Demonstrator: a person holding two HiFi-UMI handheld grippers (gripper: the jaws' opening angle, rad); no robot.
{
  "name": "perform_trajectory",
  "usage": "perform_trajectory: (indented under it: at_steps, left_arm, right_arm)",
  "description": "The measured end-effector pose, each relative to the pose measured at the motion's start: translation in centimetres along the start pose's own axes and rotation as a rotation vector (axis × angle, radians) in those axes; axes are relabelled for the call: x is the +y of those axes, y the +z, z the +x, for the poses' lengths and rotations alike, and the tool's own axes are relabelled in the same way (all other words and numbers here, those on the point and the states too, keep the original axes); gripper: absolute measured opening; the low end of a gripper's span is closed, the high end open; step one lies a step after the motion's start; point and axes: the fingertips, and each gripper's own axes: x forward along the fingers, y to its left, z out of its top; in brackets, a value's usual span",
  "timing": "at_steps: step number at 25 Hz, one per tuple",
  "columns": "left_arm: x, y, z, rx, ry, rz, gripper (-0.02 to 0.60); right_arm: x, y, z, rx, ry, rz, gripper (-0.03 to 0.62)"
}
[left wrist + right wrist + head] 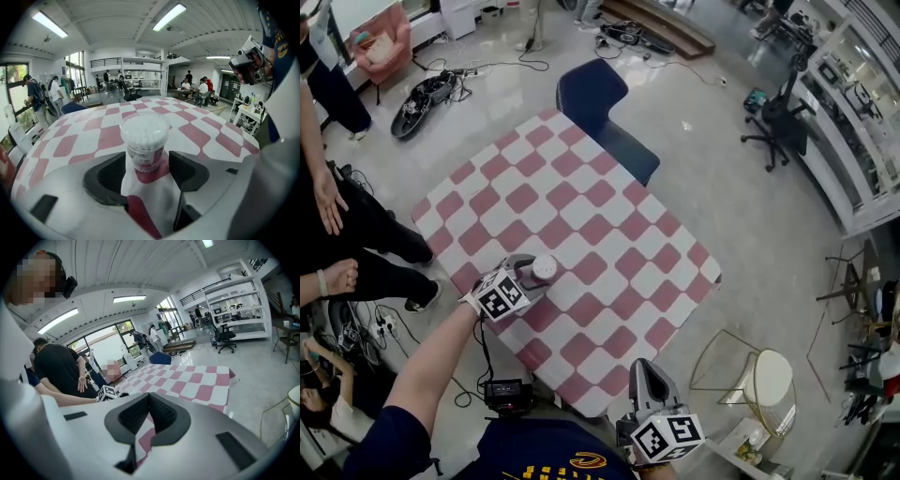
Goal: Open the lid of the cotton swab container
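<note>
Now left tongs [147,161] stand apart, cylindrical clear-plastic cotton swab container [144,136] upright between them on red-white checkered tabletop [93,136]; right tongs [149,399] together.

Clear cotton swab container [144,143], full, upright on checkered table [89,138].

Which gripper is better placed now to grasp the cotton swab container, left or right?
Left. The left gripper is open with the cotton swab container standing at its jaw tips; the right gripper is shut and far back at the table edge.
</note>
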Motion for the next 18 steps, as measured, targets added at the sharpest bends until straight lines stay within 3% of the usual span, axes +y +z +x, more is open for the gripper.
perform_trajectory:
  at_steps: [6,13,18]
  left_arm:
    - [0.2,0.0,0.9,-0.008,-0.046,0.021,0.27]
    - [0.6,0.1,1.5,-0.004,-0.032,0.043,0.259]
    - [0.7,0.5,0.2,-0.054,0.023,-0.057,0.25]
  right_arm:
    - [0.1,-0.6,-0.4,-0.013,-0.041,0.051,0.011]
    - [0.4,-1.5,-0.8,-0.024,-0.063,0.084,0.011]
    - [1.2,-1.2,-0.6,-0.03,-0.059,0.06,0.011]
